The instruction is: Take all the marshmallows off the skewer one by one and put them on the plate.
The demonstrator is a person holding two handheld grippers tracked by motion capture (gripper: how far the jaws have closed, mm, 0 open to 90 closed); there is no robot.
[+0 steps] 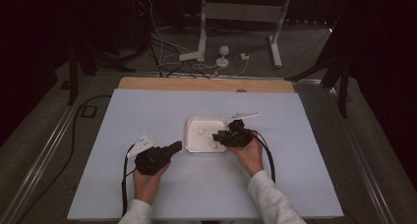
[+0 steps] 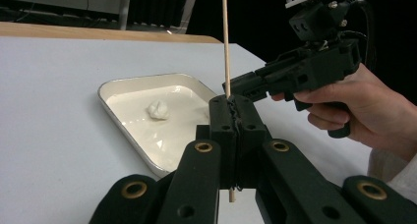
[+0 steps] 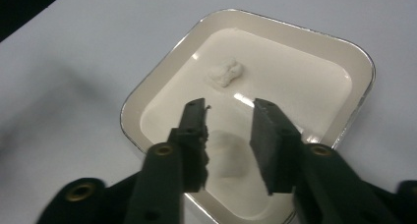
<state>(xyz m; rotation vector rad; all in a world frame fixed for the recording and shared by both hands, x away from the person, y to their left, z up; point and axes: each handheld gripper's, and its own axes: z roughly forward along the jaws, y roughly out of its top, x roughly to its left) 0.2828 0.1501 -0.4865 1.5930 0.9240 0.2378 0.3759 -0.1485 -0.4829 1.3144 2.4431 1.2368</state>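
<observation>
One white tray (image 1: 193, 144) at bench (image 1: 147, 116) centre, two white lumps in it — one (image 3: 224, 72) at the tray's 12 o'clock in the right gripper view, one (image 3: 227, 157) at its 6 o'clock. One thin wooden stick (image 2: 225, 47), upright. Left gripper (image 2: 233, 117) — jaws fully closed, clamping the stick. Right gripper (image 3: 228, 145) over the tray, jaws partly open around the near lump; contact unclear.

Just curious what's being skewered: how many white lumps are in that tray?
2. One lump lies alone toward the tray's far side; the other lump sits nearer, between the right claw's open jaws. Its lower part is hidden.
</observation>
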